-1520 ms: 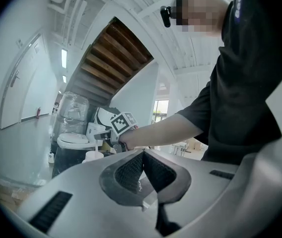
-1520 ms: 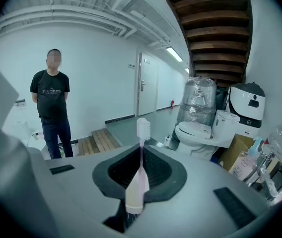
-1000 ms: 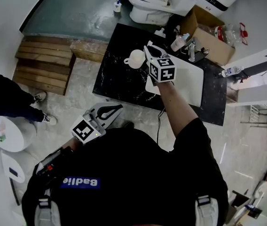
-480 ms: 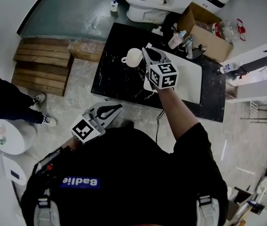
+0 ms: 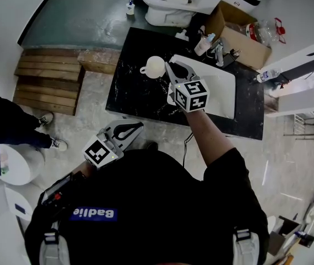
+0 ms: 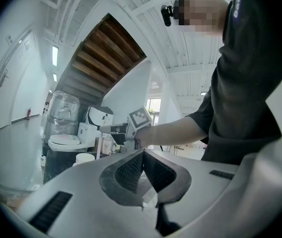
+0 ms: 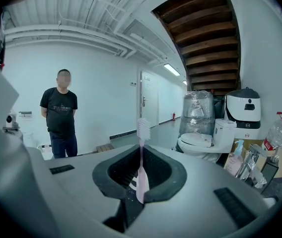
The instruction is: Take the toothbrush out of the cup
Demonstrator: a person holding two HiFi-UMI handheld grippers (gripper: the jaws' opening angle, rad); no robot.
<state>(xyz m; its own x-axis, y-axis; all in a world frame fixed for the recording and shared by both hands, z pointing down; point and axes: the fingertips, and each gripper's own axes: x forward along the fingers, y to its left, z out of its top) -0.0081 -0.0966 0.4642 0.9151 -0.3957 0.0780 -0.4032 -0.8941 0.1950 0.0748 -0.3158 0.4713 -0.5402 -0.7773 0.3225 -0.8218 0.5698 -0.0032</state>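
The right hand-held gripper [image 7: 141,150] has its jaws closed tight on the toothbrush [image 7: 141,182]. They pinch the pink handle near its lower end, so most of the length and the white bristles stick out past the tips. From above, that right hand-held gripper [image 5: 174,70] is stretched out over the black bench [image 5: 137,93]. The white cup [image 5: 155,66] stands just beside its tips on the far left, and a white basin [image 5: 220,90] lies to its right. The brush is too thin to pick out from up there, but nothing of the cup shows around it in the right gripper view, so I'd judge it is already clear of the rim. The left hand-held gripper [image 6: 143,155] is held back close to the person's body, well apart from the bench, with its jaws pressed together on nothing. My main worry is the grip. The handle is slim and smooth and is held near one end, so a quick swing or a slight easing of the squeeze could let it pivot or slide out, and it would drop onto the bench or into the basin. The cup is the other worry. It looks light and sits so near the tips that a careless sideways move could clip it and knock it over or off the edge.
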